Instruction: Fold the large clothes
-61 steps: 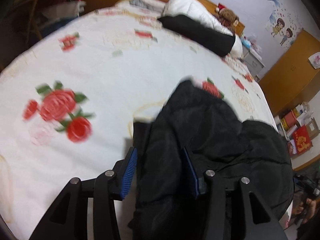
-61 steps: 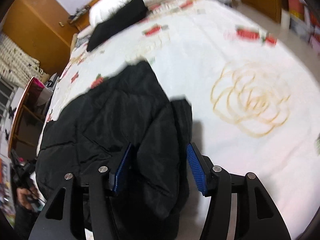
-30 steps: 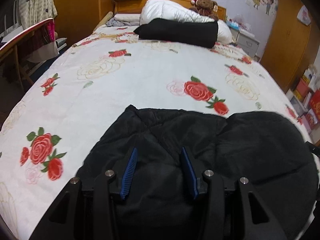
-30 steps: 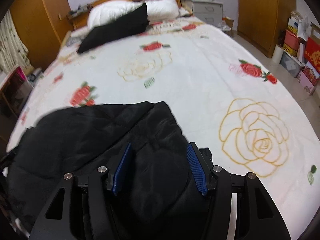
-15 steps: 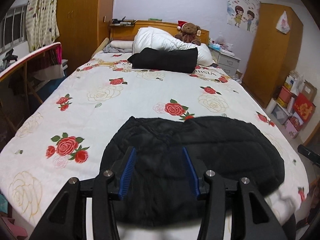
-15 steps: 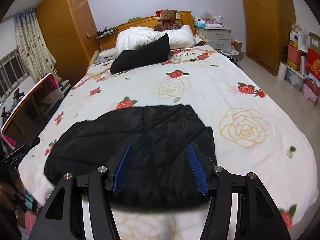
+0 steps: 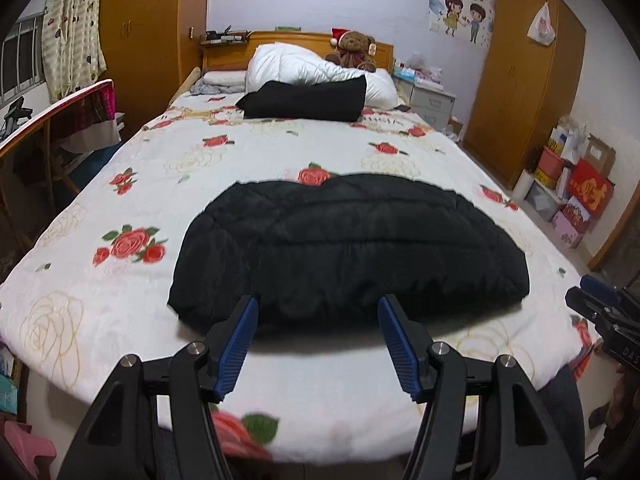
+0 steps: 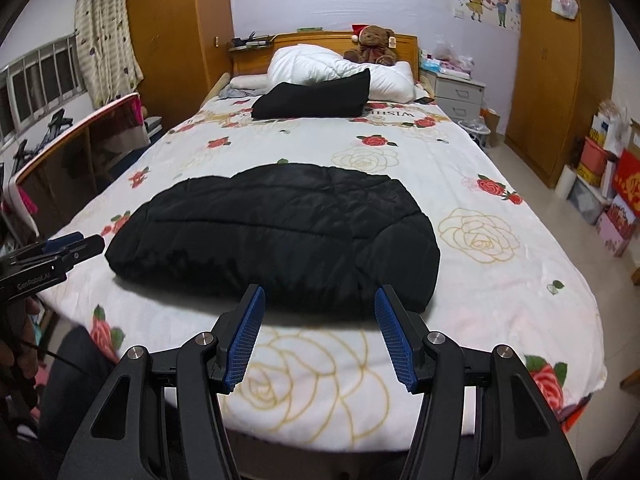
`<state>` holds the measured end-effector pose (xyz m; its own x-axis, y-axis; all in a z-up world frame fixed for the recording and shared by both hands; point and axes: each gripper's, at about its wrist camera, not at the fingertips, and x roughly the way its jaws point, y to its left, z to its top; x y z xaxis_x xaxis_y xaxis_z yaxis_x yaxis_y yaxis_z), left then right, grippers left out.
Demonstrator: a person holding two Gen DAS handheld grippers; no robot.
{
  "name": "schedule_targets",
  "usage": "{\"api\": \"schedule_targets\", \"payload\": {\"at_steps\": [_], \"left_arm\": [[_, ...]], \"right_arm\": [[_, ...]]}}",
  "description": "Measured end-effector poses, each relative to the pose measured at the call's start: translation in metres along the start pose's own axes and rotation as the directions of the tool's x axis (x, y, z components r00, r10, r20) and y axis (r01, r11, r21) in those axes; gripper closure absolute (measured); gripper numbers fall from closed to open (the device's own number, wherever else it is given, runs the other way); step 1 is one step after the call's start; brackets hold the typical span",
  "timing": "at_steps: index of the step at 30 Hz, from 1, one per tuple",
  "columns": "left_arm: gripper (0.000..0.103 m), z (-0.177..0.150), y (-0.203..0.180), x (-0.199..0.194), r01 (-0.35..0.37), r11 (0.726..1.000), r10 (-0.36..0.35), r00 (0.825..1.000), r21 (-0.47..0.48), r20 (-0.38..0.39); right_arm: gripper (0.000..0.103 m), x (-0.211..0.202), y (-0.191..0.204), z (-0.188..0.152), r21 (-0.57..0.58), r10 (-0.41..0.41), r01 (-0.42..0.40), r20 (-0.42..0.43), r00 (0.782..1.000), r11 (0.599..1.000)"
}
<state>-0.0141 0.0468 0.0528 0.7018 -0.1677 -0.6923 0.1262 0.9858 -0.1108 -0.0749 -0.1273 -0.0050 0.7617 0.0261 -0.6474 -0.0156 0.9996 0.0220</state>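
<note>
A black quilted jacket (image 7: 352,240) (image 8: 280,232) lies folded in a wide bundle near the foot of the rose-patterned bed (image 7: 100,300) (image 8: 500,300). My left gripper (image 7: 318,308) hovers before the jacket's near edge, off the cloth. Its jaws are opening and nothing is between them. My right gripper (image 8: 320,294) hangs likewise before the jacket's near edge, open and empty. Each gripper shows in the other's view: the right gripper (image 7: 600,304) at the right edge, the left gripper (image 8: 60,252) at the left edge.
A second black folded garment (image 7: 308,100), a white duvet (image 7: 304,66) and a teddy bear (image 7: 354,50) sit at the headboard. Wooden wardrobes (image 7: 520,80), a nightstand (image 7: 428,100) and boxes (image 7: 576,192) line the right side. A desk (image 7: 52,120) stands left.
Both grippers have drawn back and upward from the jacket, which now lies free on the bed. The left jaws have spread wider; the right jaws look unchanged.
</note>
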Motion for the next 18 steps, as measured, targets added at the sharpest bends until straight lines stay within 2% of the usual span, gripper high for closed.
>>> {"api": "schedule_targets", "payload": {"at_steps": [3, 9, 18], "left_arm": [[0.038, -0.009, 0.001, -0.003, -0.01, 1.0, 0.01, 1.0, -0.014, -0.019], [0.038, -0.018, 0.002, -0.003, -0.051, 0.999, 0.051, 0.998, -0.005, -0.041], [0.038, -0.024, 0.0, 0.003, -0.036, 0.999, 0.035, 0.997, -0.005, -0.065]], "right_arm": [[0.041, -0.002, 0.006, -0.006, -0.011, 0.001, -0.001, -0.002, 1.0, 1.0], [0.04, 0.002, 0.01, -0.012, -0.009, 0.003, -0.003, -0.013, 1.0, 1.0], [0.04, 0.006, 0.01, -0.017, -0.004, -0.004, 0.004, -0.032, 0.999, 1.0]]}}
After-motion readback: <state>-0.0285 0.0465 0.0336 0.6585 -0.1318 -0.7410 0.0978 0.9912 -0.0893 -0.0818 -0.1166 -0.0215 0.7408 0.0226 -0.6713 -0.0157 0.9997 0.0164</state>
